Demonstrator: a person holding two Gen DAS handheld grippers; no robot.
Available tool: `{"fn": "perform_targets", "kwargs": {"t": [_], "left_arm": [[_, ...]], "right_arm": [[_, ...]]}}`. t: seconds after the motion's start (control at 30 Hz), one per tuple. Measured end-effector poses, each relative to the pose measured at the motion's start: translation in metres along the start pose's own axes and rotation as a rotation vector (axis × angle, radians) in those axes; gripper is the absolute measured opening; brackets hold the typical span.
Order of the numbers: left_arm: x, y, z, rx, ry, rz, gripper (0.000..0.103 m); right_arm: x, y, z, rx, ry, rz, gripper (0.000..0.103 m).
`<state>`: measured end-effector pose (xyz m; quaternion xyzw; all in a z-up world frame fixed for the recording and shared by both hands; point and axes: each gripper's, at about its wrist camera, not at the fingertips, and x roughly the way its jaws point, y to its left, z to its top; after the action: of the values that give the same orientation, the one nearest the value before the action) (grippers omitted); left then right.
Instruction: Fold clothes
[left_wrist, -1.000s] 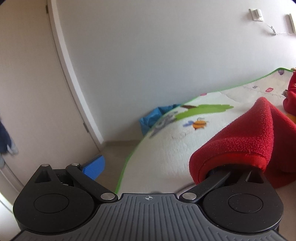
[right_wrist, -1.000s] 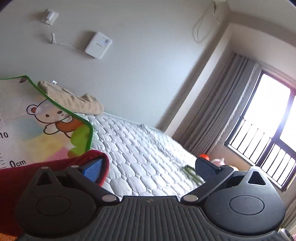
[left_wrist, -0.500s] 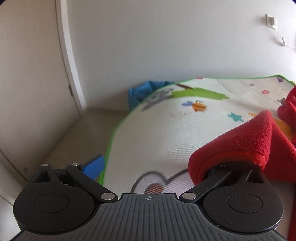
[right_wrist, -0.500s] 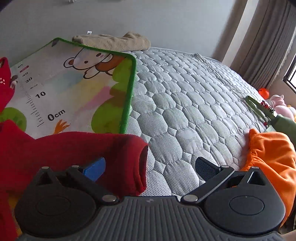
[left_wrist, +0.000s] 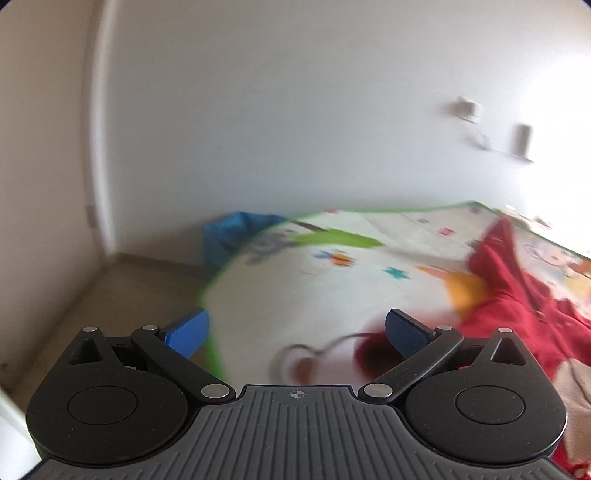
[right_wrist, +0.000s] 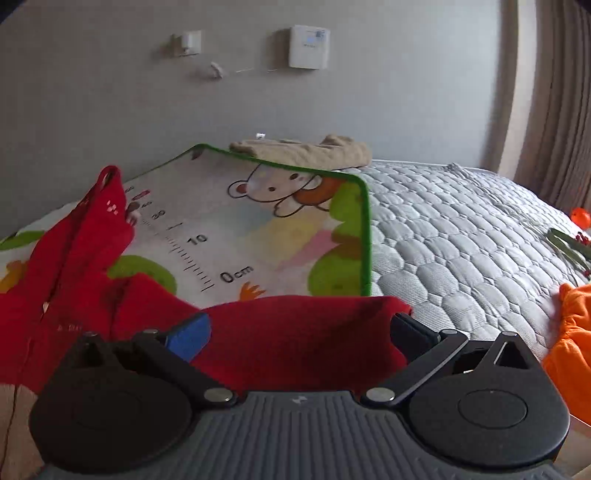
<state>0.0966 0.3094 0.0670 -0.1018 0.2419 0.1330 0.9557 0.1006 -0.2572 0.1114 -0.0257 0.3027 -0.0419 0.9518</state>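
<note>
Red fleece garment (right_wrist: 291, 332) lies spread on the cartoon play mat (right_wrist: 258, 236) covering the bed (right_wrist: 461, 236). Half a second ago our left gripper (left_wrist: 295, 334) had red fleece draped over one finger; now its jaws stand apart and bare, the fleece dropped beside them. Our right gripper (right_wrist: 301, 330) also has its jaws apart, with the garment's edge between them, unclamped. We judge one fold laid down, the next grasp pending

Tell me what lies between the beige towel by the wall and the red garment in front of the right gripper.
In the right wrist view, only the cartoon play mat lies between the beige towel and the red garment; that stretch carries nothing else.
</note>
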Motion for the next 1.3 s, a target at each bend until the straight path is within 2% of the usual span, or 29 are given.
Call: {"fn": "perform_targets", "kwargs": {"t": [0.07, 0.1, 0.2, 0.3, 0.33, 0.4, 0.43, 0.5, 0.6, 0.73, 0.8, 0.87, 0.97, 1.03, 1.2, 1.3], "left_arm": [[-0.002, 0.016, -0.001, -0.128, 0.028, 0.04, 0.103], [-0.002, 0.019, -0.002, -0.172, 0.046, 0.023, 0.103], [0.001, -0.002, -0.016, -0.276, 0.138, -0.195, 0.103], [0.013, -0.048, -0.044, -0.388, 0.29, -0.54, 0.103], [0.02, -0.066, -0.056, -0.421, 0.351, -0.633, 0.103], [0.036, -0.106, -0.077, -0.453, 0.442, -0.733, 0.103], [0.045, -0.121, -0.081, -0.452, 0.455, -0.738, 0.103], [0.064, -0.144, -0.086, -0.454, 0.457, -0.713, 0.103], [0.095, -0.158, -0.083, -0.461, 0.396, -0.635, 0.103], [0.128, -0.168, -0.079, -0.42, 0.306, -0.49, 0.103], [0.133, -0.168, -0.069, -0.374, 0.226, -0.42, 0.103], [0.133, -0.164, -0.054, -0.312, 0.142, -0.301, 0.103], [0.123, -0.15, -0.038, -0.265, 0.077, -0.17, 0.103], [0.109, -0.139, -0.033, -0.244, 0.06, -0.126, 0.103], [0.081, -0.121, -0.038, -0.229, 0.069, -0.076, 0.103], [0.058, -0.119, -0.046, -0.179, 0.043, 0.01, 0.103]], "right_arm": [[0.005, 0.018, -0.009, -0.041, 0.013, 0.027, 0.103], [0.007, 0.025, -0.014, -0.052, 0.023, 0.041, 0.103], [0.01, 0.042, -0.026, -0.06, 0.053, 0.085, 0.103], [0.009, 0.052, -0.04, -0.059, 0.072, 0.122, 0.103], [0.007, 0.054, -0.045, -0.058, 0.077, 0.13, 0.103], [0.006, 0.055, -0.054, -0.05, 0.086, 0.141, 0.103], [0.007, 0.055, -0.058, -0.044, 0.091, 0.142, 0.103], [0.005, 0.055, -0.065, -0.034, 0.093, 0.138, 0.103], [0.0, 0.053, -0.075, -0.011, 0.081, 0.146, 0.103], [-0.004, 0.05, -0.09, 0.038, 0.062, 0.184, 0.103], [-0.003, 0.054, -0.1, 0.028, 0.048, 0.187, 0.103], [-0.004, 0.059, -0.11, 0.001, 0.025, 0.178, 0.103], [-0.006, 0.062, -0.111, -0.02, 0.005, 0.172, 0.103], [-0.004, 0.062, -0.111, -0.021, 0.014, 0.176, 0.103], [0.004, 0.052, -0.108, 0.047, 0.058, 0.225, 0.103], [0.004, 0.054, -0.108, 0.042, 0.063, 0.22, 0.103]]}}
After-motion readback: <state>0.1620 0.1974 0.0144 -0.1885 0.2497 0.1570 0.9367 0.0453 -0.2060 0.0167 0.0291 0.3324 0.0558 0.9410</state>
